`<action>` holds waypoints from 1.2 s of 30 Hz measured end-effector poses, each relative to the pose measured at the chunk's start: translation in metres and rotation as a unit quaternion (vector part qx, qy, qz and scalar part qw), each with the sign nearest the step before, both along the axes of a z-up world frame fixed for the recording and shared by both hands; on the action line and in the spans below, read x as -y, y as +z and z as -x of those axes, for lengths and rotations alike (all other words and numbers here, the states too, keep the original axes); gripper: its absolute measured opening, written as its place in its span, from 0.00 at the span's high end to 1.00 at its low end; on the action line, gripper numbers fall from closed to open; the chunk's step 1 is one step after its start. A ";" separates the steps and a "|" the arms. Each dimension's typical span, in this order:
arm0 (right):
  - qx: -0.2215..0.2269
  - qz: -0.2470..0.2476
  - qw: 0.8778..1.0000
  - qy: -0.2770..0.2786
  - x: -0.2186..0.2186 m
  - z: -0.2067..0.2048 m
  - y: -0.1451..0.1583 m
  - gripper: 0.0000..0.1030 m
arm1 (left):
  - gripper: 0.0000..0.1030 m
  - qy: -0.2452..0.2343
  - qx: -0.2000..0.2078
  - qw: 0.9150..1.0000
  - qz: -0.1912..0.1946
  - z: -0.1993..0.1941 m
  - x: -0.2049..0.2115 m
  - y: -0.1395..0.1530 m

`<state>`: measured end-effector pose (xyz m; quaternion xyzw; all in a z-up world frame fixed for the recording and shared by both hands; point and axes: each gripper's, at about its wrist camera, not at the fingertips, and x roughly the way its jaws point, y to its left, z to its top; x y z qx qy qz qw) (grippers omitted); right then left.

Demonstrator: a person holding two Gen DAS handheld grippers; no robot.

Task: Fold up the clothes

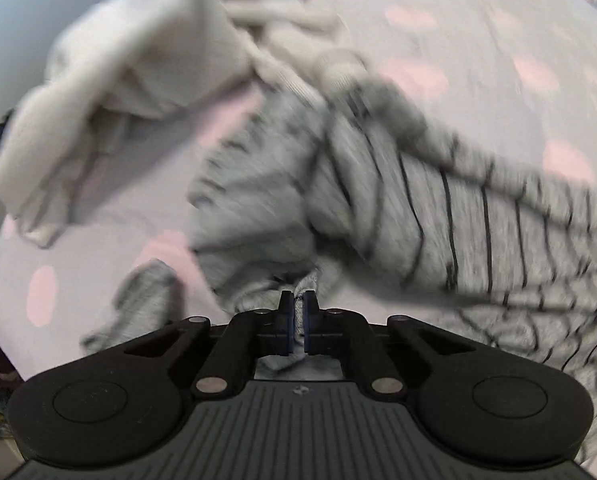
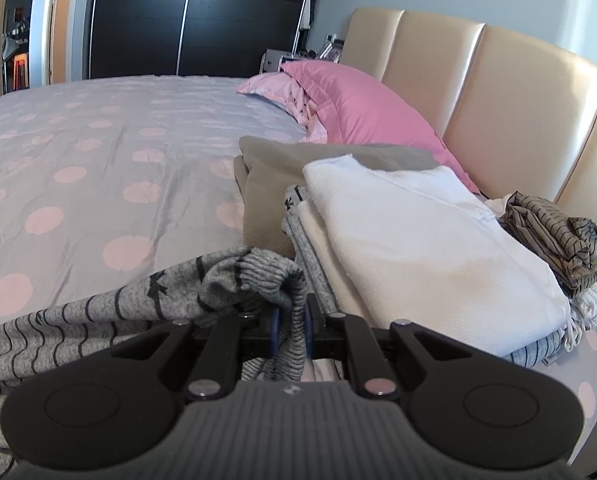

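Observation:
A grey garment with thin black stripes (image 1: 438, 216) lies crumpled on the bedspread in the blurred left wrist view. My left gripper (image 1: 298, 308) is shut on a grey edge of it, a strip of cloth pinched between the blue pads. In the right wrist view the same striped grey garment (image 2: 110, 312) stretches off to the left, and my right gripper (image 2: 290, 320) is shut on a bunched ribbed end of it. A cream garment (image 1: 130, 80) lies heaped beyond the grey one.
A pile of folded clothes, white towel (image 2: 418, 240) on top and a beige piece (image 2: 274, 184) beneath, sits by the padded headboard (image 2: 498, 92). A crumpled striped item (image 2: 554, 236) lies beside it. Pink pillows (image 2: 350, 104) rest behind. The polka-dot bedspread (image 2: 98, 160) extends left.

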<state>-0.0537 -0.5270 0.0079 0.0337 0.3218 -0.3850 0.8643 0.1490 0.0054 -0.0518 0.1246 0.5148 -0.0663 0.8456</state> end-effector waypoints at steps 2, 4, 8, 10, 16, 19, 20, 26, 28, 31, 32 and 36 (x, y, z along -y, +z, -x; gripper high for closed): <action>0.005 0.006 1.000 0.004 -0.002 0.003 0.003 0.87 | 0.98 0.016 0.034 0.999 0.024 -0.001 -0.017 0.033; 0.007 0.010 1.000 0.004 -0.002 0.005 0.007 0.87 | 0.98 0.044 0.082 0.995 0.039 -0.003 -0.036 0.072; 0.040 0.003 0.999 -0.010 0.003 0.013 0.026 0.87 | 0.98 0.099 0.165 0.980 0.053 -0.022 -0.078 0.145; 0.062 0.008 0.998 -0.021 0.006 0.020 0.040 0.87 | 0.98 0.116 0.197 0.972 0.058 -0.026 -0.097 0.175; 0.131 0.035 0.988 -0.072 0.011 0.046 0.080 0.87 | 0.98 0.118 0.279 0.952 0.052 -0.025 -0.118 0.233; 0.127 0.049 0.987 -0.084 0.014 0.045 0.087 0.87 | 0.98 0.103 0.281 0.953 0.041 -0.043 -0.108 0.234; 0.122 0.043 0.988 -0.082 0.017 0.041 0.086 0.87 | 0.98 0.097 0.279 0.955 0.034 -0.051 -0.104 0.231; 0.083 0.019 0.994 -0.075 0.038 0.002 0.068 0.87 | 0.98 0.071 0.251 0.965 -0.020 -0.097 -0.067 0.181; 0.072 0.015 0.995 -0.072 0.049 -0.013 0.062 0.87 | 0.98 0.069 0.250 0.965 -0.034 -0.112 -0.058 0.172; 0.048 0.020 0.997 -0.061 0.065 -0.044 0.056 0.87 | 0.98 0.067 0.248 0.965 -0.051 -0.141 -0.042 0.162; 0.038 0.024 0.997 -0.055 0.069 -0.057 0.054 0.87 | 0.98 0.065 0.246 0.965 -0.058 -0.152 -0.034 0.158; -0.002 0.024 0.999 -0.038 0.087 -0.110 0.035 0.87 | 0.98 0.049 0.242 0.965 -0.084 -0.195 0.000 0.135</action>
